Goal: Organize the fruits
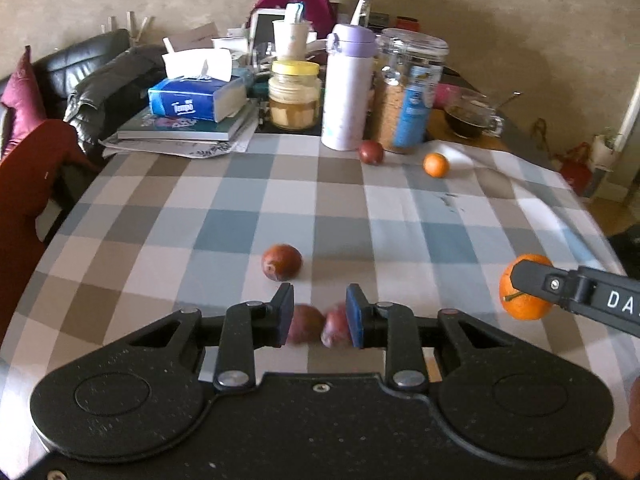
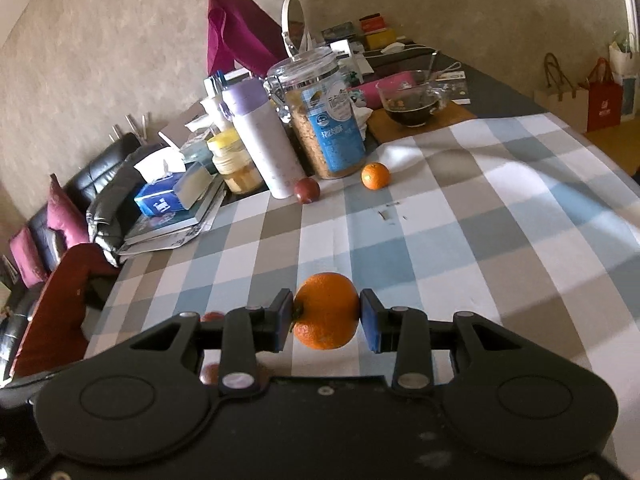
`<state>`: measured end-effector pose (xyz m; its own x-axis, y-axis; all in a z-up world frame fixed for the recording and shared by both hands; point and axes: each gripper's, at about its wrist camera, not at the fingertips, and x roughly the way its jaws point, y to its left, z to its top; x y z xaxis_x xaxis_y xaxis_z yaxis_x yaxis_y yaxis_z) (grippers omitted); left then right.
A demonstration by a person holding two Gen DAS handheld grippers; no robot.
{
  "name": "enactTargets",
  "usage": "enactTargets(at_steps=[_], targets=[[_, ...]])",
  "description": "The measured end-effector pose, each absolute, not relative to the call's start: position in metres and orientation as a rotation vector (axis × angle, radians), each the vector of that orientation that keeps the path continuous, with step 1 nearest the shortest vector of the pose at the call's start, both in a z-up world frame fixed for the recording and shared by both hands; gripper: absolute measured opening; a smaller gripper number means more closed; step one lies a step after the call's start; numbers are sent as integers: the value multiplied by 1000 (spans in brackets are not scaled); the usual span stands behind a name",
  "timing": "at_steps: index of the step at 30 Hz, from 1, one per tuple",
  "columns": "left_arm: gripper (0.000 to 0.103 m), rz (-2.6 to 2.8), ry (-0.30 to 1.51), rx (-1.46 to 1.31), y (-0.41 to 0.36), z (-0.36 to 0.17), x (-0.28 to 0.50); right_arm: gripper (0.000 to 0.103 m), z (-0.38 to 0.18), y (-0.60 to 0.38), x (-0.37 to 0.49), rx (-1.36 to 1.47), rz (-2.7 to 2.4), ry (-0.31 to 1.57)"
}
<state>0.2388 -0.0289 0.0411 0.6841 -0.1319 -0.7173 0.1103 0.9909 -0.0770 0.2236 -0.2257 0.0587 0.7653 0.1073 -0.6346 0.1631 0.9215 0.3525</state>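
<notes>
My left gripper (image 1: 320,309) is shut on a dark red fruit (image 1: 306,325), which looks blurred between the blue pads and is raised off the checked tablecloth (image 1: 400,220). Just ahead, a second red fruit (image 1: 281,262) lies on the cloth. My right gripper (image 2: 326,309) is shut on a large orange (image 2: 326,334), also held above the cloth. In the left wrist view that orange (image 1: 520,308) and the right gripper (image 1: 522,280) show at the right edge. Far back lie a third red fruit (image 1: 371,153) and a small orange (image 1: 436,165), also seen in the right wrist view as red fruit (image 2: 307,191) and small orange (image 2: 375,176).
Clutter lines the back of the table: a lilac bottle (image 1: 347,88), a glass jar with a blue label (image 1: 412,92), a yellow-lidded jar (image 1: 295,96), a tissue box (image 1: 196,100) on books, and a glass bowl (image 2: 412,98). A chair draped in red (image 1: 28,184) stands at the left edge.
</notes>
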Motion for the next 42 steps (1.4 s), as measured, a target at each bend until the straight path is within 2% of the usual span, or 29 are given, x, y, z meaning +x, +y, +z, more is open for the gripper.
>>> enactTargets(at_steps=[5, 9, 10, 23, 42], targets=[[39, -109, 804, -60, -20, 49, 244, 38, 58, -229, 196, 420, -39, 687], [61, -65, 790, -59, -14, 49, 259, 38, 56, -228, 192, 413, -72, 675], [62, -56, 786, -59, -13, 47, 262, 38, 54, -228, 193, 419, -76, 676], [62, -23, 787, 16, -22, 13, 304, 38, 14, -219, 219, 422, -203, 696], [63, -41, 897, 60, -30, -22, 339, 38, 10, -226, 221, 451, -231, 707]])
